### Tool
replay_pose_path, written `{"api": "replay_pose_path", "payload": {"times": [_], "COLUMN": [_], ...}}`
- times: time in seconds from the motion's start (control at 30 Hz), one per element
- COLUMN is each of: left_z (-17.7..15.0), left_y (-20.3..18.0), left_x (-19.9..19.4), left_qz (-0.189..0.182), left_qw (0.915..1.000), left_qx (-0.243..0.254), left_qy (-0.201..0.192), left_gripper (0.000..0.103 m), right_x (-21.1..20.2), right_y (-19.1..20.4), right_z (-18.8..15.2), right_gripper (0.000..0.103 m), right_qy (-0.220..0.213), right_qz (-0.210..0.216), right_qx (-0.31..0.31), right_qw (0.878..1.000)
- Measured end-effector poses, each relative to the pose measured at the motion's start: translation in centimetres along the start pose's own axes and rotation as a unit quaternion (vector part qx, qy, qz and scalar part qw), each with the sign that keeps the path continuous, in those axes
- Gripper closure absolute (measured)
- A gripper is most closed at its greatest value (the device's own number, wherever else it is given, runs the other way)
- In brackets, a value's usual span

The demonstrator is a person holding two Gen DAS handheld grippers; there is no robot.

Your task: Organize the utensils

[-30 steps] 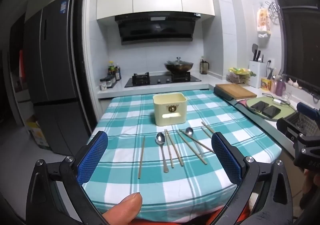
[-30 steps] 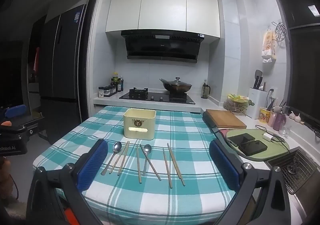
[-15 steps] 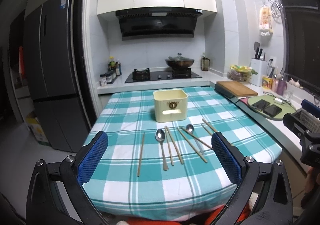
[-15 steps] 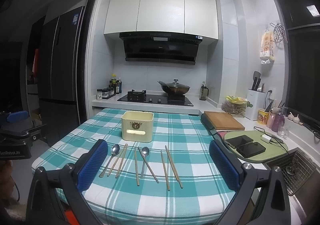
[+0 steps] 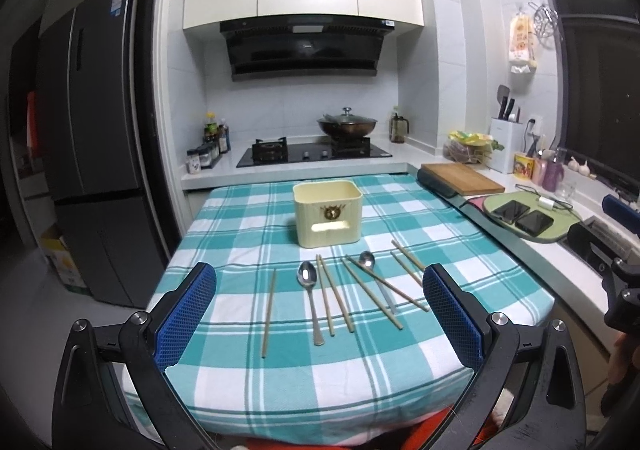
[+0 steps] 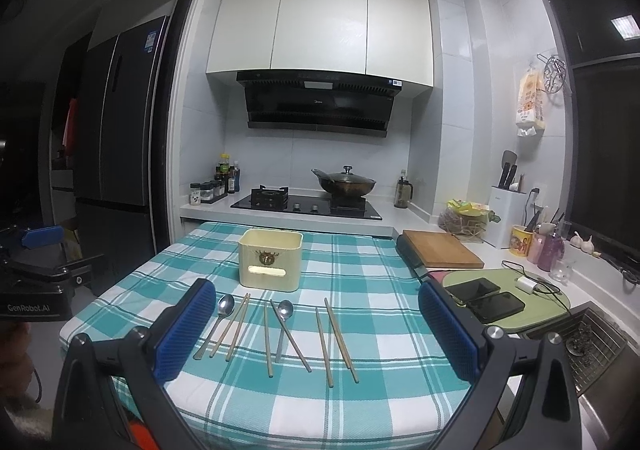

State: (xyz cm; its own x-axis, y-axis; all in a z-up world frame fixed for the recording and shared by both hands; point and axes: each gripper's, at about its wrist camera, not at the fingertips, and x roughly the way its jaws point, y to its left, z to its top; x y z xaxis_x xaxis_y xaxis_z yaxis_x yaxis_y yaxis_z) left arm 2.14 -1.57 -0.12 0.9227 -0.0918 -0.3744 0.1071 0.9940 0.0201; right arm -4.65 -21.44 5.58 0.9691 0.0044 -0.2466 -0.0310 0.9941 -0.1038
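A cream utensil holder (image 5: 327, 213) stands mid-table on the teal checked cloth (image 5: 240, 234); it also shows in the right wrist view (image 6: 270, 259). In front of it lie two metal spoons (image 5: 309, 290) (image 5: 372, 274) and several wooden chopsticks (image 5: 269, 310), also in the right wrist view (image 6: 338, 332). My left gripper (image 5: 318, 314) is open and empty, above the table's near edge. My right gripper (image 6: 316, 328) is open and empty, held back from the utensils.
A counter runs along the right with a wooden cutting board (image 6: 440, 254), a green mat with two phones (image 6: 486, 300) and a sink (image 6: 588, 338). A stove with a wok (image 6: 344, 184) is behind the table. A dark fridge (image 5: 96, 138) stands at the left.
Both grippers have risen and pulled back a little, so the table sits lower in view. A fingertip seen under the left gripper has gone. Utensils have not moved.
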Motion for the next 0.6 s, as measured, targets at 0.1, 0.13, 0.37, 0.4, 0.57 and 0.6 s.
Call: {"api": "replay_pose_path", "payload": {"times": [0.1, 0.13, 0.37, 0.4, 0.57, 0.6], "left_z": [0.20, 0.24, 0.40, 0.42, 0.53, 0.56], "left_y": [0.11, 0.12, 0.32, 0.31, 0.39, 0.42], "left_x": [-0.08, -0.11, -0.31, -0.31, -0.14, -0.09], "left_qz": [-0.003, -0.002, 0.000, 0.001, -0.005, -0.006], "left_qw": [1.0000, 1.0000, 1.0000, 1.0000, 0.9999, 0.9999], "left_qx": [-0.001, -0.002, -0.006, -0.006, -0.009, -0.010], "left_qy": [-0.002, -0.002, -0.004, -0.005, -0.005, -0.004], "left_gripper": [0.000, 0.000, 0.000, 0.000, 0.000, 0.000], "right_x": [-0.07, -0.09, -0.59, -0.59, -0.59, -0.60], "right_y": [-0.06, -0.06, -0.54, -0.51, -0.45, -0.47], "right_z": [0.04, 0.03, 0.10, 0.09, 0.09, 0.06], "right_gripper": [0.000, 0.000, 0.000, 0.000, 0.000, 0.000], "right_qy": [-0.001, -0.002, -0.008, -0.009, -0.009, -0.009], "right_qz": [0.002, 0.003, 0.004, 0.004, 0.003, 0.003], "right_qx": [0.002, 0.002, 0.003, 0.004, 0.004, 0.004], "right_qw": [1.000, 1.000, 1.000, 1.000, 1.000, 1.000]}}
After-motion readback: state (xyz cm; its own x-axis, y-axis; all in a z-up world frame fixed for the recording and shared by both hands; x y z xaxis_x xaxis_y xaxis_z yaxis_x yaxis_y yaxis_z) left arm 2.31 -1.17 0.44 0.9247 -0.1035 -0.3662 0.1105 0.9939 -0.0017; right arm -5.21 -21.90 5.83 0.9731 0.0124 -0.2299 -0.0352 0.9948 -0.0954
